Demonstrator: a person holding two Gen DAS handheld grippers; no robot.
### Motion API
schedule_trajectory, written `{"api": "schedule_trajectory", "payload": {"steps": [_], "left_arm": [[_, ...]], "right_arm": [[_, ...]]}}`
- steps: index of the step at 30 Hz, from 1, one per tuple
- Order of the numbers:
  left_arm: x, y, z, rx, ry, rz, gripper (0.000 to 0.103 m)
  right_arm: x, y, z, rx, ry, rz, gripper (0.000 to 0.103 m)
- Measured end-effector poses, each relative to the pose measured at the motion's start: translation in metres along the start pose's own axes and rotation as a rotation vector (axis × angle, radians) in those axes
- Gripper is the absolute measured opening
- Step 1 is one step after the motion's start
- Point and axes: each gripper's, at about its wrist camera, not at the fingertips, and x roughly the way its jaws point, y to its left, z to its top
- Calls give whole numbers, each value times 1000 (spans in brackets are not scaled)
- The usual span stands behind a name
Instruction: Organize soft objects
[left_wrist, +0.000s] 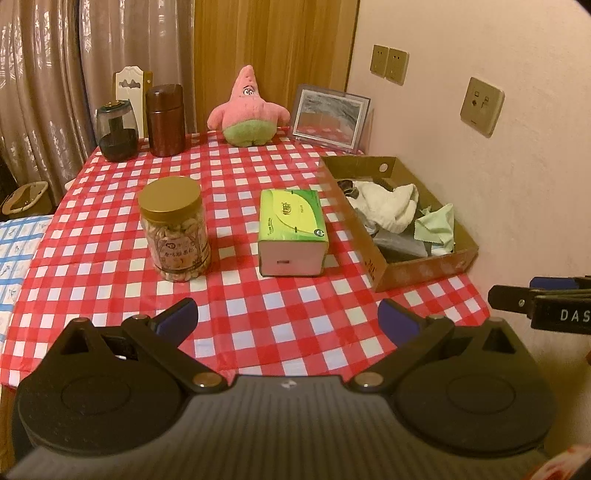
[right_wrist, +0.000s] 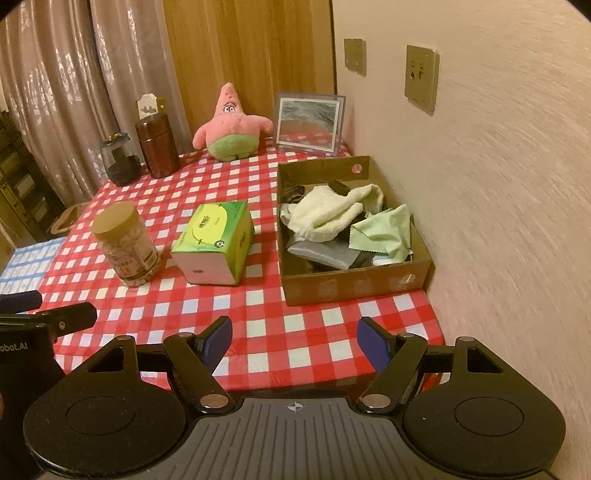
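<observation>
1. Cardboard is the destination: the shallow cardboard box (right_wrist: 354, 280) sits at the table's right edge against the wall, already holding a white towel (right_wrist: 328, 212), a pale green cloth (right_wrist: 384, 232) and some grey and dark pieces I cannot identify.
2. Both tools hover over the near edge of the red-checked tablecloth (right_wrist: 295, 314); the left gripper (left_wrist: 288, 319) has its fingers spread wide with nothing between them; the right gripper (right_wrist: 294, 343) is likewise wide open and empty.
3. Judging by the task, the soft item left outside the box is the pink star plush (left_wrist: 248, 109), upright at the far edge between the brown canister (left_wrist: 165, 120) and the picture frame (left_wrist: 330, 118); the green tissue pack (left_wrist: 293, 230) mid-table may count too.
4. To reach the plush well, travel above the nut jar (left_wrist: 173, 229) and tissue pack rather than between them; approach level and close on the body, not a limp arm.
5. Squeeze gently; plush compresses, so lift only once the pads bite; keep clear of the frame beside it.
</observation>
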Motion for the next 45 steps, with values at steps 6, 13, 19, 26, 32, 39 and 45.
{"api": "schedule_trajectory", "payload": {"steps": [6, 13, 19, 26, 32, 39, 45], "left_arm": [[-1, 0, 0, -8, 3, -8, 103], [-2, -1, 0, -13, 2, -4, 103], [-1, -5, 3, -16, 9, -12, 103], [1, -7, 4, -19, 8, -17, 103], [2, -7, 3, -23, 10, -20, 103], [3, -7, 3, -24, 8, -21, 103], [4, -7, 4, -22, 9, -22, 103]], "right_arm": [[-1, 1, 0, -6, 4, 3, 74], [-1, -1, 2, -7, 1, -1, 74], [0, -1, 0, -4, 6, -3, 74], [0, -1, 0, 0, 4, -3, 74], [1, 0, 0, 2, 5, -4, 74], [3, -1, 0, 1, 8, -5, 74], [4, -1, 0, 3, 7, -6, 74]]}}
